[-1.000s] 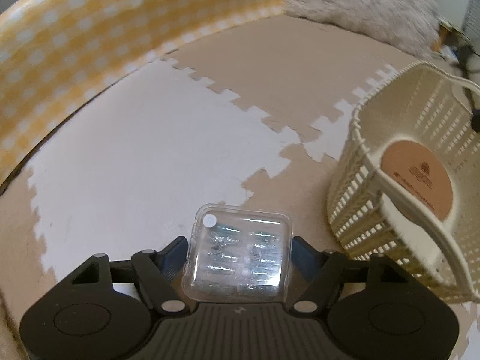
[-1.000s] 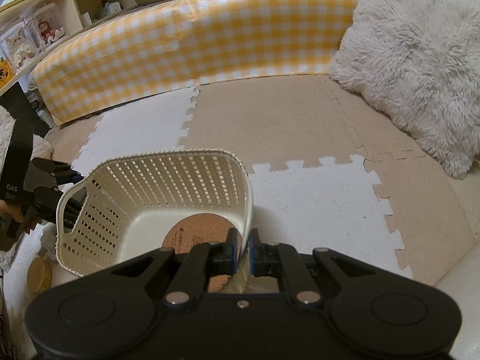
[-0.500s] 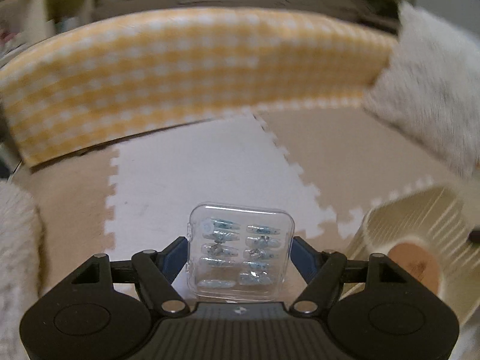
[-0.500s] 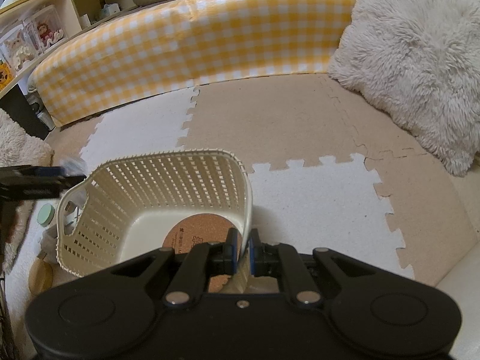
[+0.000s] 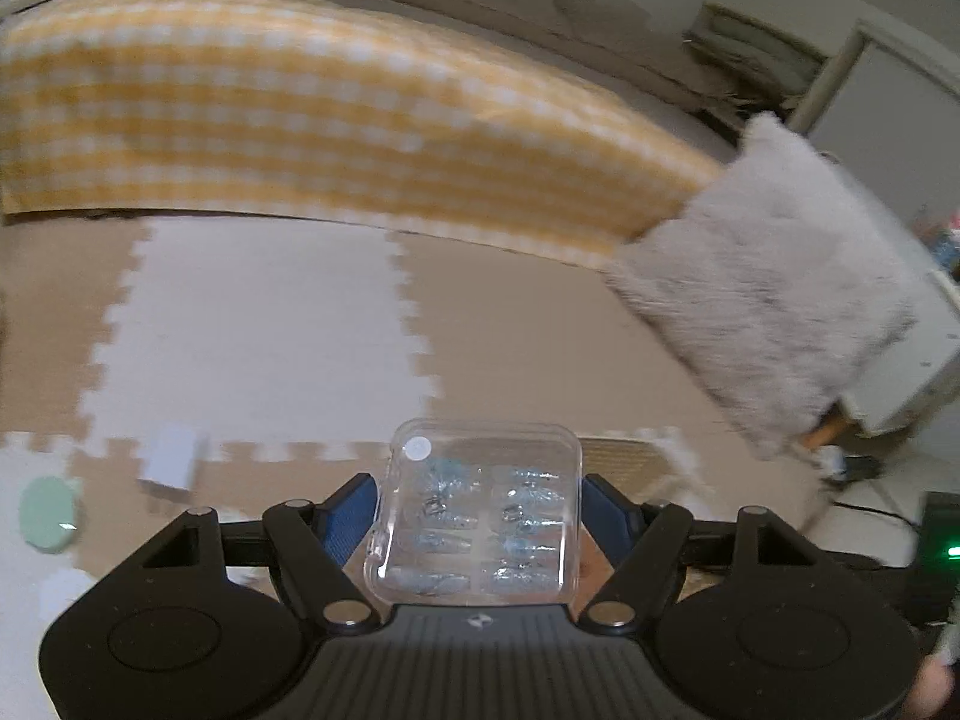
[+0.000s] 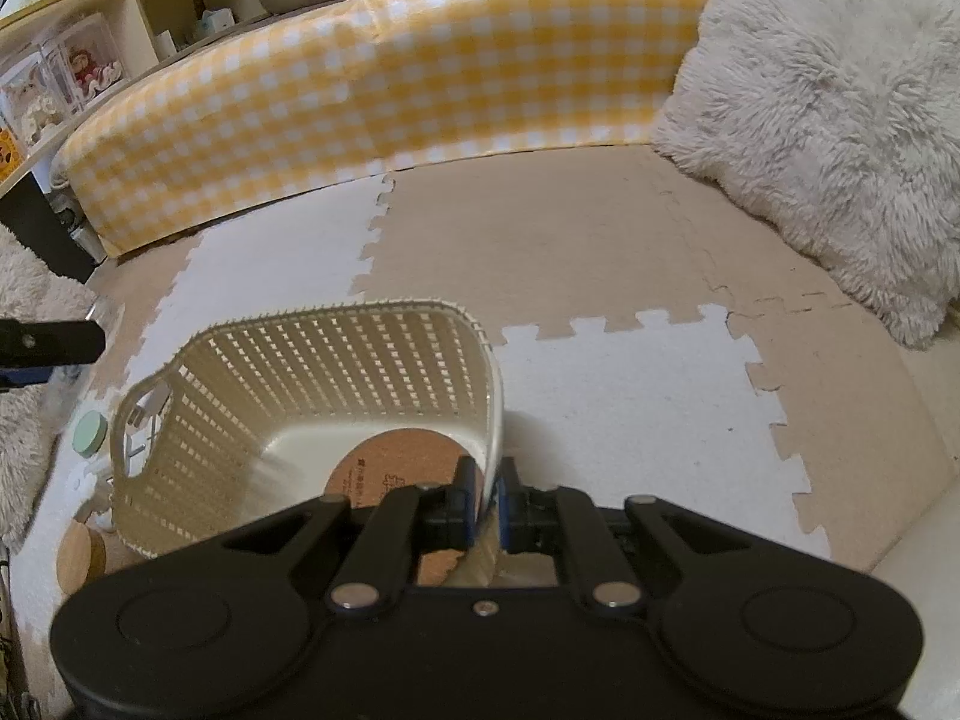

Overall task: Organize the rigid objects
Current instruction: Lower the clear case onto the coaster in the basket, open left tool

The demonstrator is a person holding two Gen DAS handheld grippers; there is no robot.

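Note:
A clear plastic case (image 5: 480, 516) with small bluish pieces inside sits crosswise between the blue pads (image 5: 351, 510) of my left gripper (image 5: 477, 486), which is shut on its two sides and holds it above the floor mats. Just behind the case a strip of the cream slatted basket (image 5: 624, 456) shows. In the right wrist view the same basket (image 6: 300, 396) stands on the mats with a round cork coaster (image 6: 396, 462) on its bottom. My right gripper (image 6: 486, 471) is shut on the basket's near right rim. The left gripper (image 6: 48, 342) shows as a dark bar at the left edge.
A yellow checked bumper (image 6: 372, 102) and a fluffy grey cushion (image 6: 828, 120) border the puzzle mats. Left of the basket lie a mint green disc (image 6: 90, 432) and a wooden disc (image 6: 81, 558). A small white box (image 5: 171, 462) lies near the mint disc (image 5: 48, 513). Shelves (image 6: 90, 60) stand at the far left.
My left gripper has risen and rolled with the case still in it; its view has swung from the basket toward the bumper and cushion. The right gripper and basket have not moved.

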